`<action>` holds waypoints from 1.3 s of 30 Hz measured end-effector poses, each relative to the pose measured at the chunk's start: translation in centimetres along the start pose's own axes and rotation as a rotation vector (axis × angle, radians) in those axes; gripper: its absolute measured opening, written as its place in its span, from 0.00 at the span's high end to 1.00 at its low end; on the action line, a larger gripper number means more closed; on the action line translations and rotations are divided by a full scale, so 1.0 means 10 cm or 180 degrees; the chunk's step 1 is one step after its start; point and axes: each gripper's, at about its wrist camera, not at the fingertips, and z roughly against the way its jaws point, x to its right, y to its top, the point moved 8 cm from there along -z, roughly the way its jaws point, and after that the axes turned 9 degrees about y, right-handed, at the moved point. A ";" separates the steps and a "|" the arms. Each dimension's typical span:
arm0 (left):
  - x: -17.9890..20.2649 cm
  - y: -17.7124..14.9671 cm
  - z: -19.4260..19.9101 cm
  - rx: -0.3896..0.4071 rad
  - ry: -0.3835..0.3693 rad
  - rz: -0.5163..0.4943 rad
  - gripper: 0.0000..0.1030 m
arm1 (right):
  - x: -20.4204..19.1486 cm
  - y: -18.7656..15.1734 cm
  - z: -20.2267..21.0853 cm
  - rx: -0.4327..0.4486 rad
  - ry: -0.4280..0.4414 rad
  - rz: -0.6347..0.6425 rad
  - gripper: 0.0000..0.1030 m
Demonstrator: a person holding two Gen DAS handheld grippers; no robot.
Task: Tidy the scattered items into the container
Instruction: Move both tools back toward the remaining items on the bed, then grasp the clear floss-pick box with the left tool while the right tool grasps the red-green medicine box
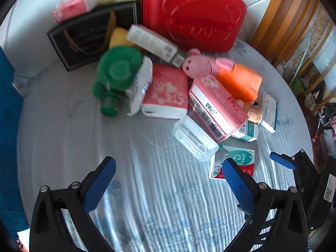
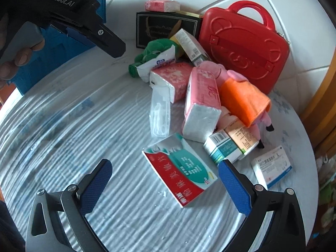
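A heap of items lies on the round white table: a green hot-water bottle (image 1: 117, 71), pink tissue packs (image 1: 168, 90) (image 2: 201, 103), a pink pig plush (image 1: 220, 71) (image 2: 241, 90) in an orange dress, a clear floss-pick box (image 1: 195, 138) (image 2: 160, 113) and small medicine boxes (image 2: 226, 147). A red and green flat box (image 2: 180, 168) (image 1: 233, 161) lies nearest. My right gripper (image 2: 166, 163) is open, its fingers on either side of that box's near end. My left gripper (image 1: 169, 161) is open and empty over bare table. A blue crate (image 2: 52, 48) (image 1: 8, 109) stands at the left.
A red carry case (image 1: 193, 14) (image 2: 243, 44) and a black gift box (image 1: 88, 40) (image 2: 166, 27) stand at the back against the white wall. A white and blue medicine box (image 2: 272, 166) lies near the right table edge. A hand (image 2: 19, 58) holds the left gripper's body.
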 end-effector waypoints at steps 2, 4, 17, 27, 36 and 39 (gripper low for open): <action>0.07 0.00 -0.22 -0.0128 -0.0022 0.0062 0.00 | 0.06 -0.05 -0.17 -0.0049 0.0022 0.0078 0.01; 0.13 -0.01 -0.42 -0.0262 -0.0082 0.0150 0.00 | 0.11 -0.08 -0.31 -0.0078 0.0052 0.0132 0.01; 0.51 0.05 -0.89 -0.0487 -0.0113 0.0201 0.00 | 0.20 -0.20 -0.72 -0.0234 0.0179 0.0166 0.03; 0.38 -0.19 -1.13 -0.0738 0.0052 0.0230 0.00 | -0.10 -0.43 -0.51 -0.0316 0.0276 0.0187 0.20; 0.46 -0.22 -1.20 -0.0635 0.0260 -0.0048 0.00 | -0.23 -0.46 -0.57 -0.0326 0.0150 0.0026 0.15; 0.47 -0.24 -1.14 -0.0571 0.0230 -0.0120 0.07 | -0.25 -0.46 -0.56 -0.0314 0.0122 -0.0036 0.19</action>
